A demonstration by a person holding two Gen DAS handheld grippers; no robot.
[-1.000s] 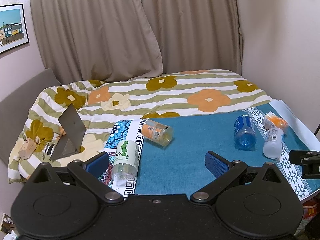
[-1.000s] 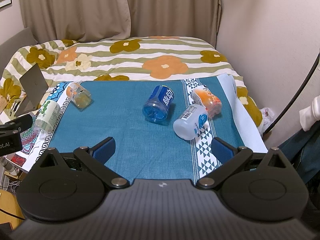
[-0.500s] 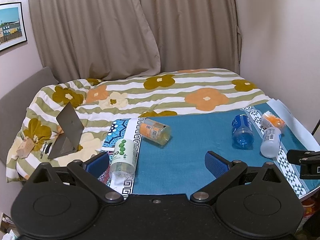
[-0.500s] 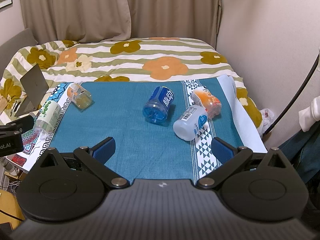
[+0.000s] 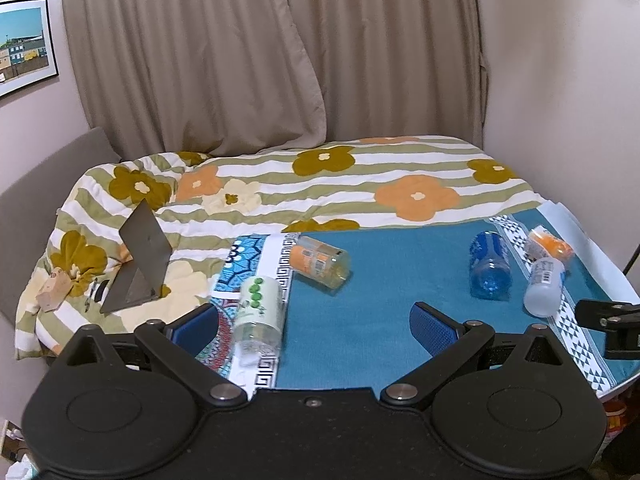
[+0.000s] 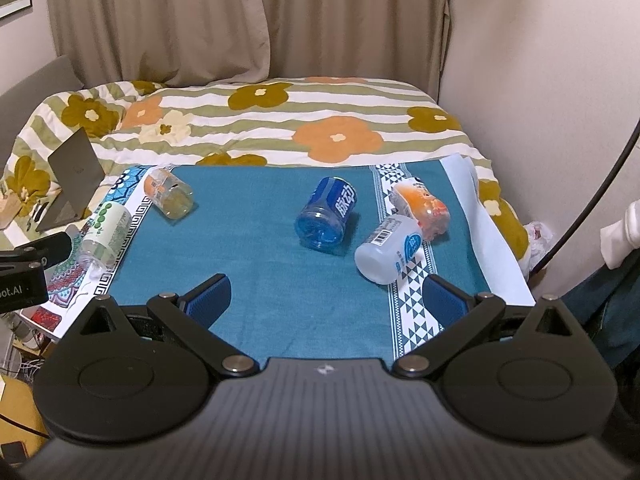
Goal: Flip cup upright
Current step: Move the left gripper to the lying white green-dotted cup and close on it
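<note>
Several plastic cups lie on their sides on a teal cloth [image 5: 380, 280] [image 6: 248, 248]. A green-dotted cup [image 5: 260, 312] [image 6: 105, 236] lies at the left edge. An orange-labelled cup [image 5: 320, 262] [image 6: 168, 194] lies behind it. A blue cup [image 5: 490, 270] [image 6: 326, 214], a clear white cup [image 5: 544, 286] [image 6: 388, 250] and an orange cup [image 5: 550, 244] [image 6: 420, 206] lie to the right. My left gripper [image 5: 314, 330] is open and empty, just short of the green-dotted cup. My right gripper [image 6: 326, 300] is open and empty, short of the blue and white cups.
A flowered striped quilt [image 5: 360, 184] covers the bed behind the cloth. A grey folded stand [image 5: 140, 256] sits on the quilt at the left. Curtains hang behind, a wall is close on the right. A cable [image 6: 592, 184] hangs at the right.
Both grippers have pulled back and risen slightly, so the cups sit a little farther off in view. The cups have not moved. Both grippers stay open.
</note>
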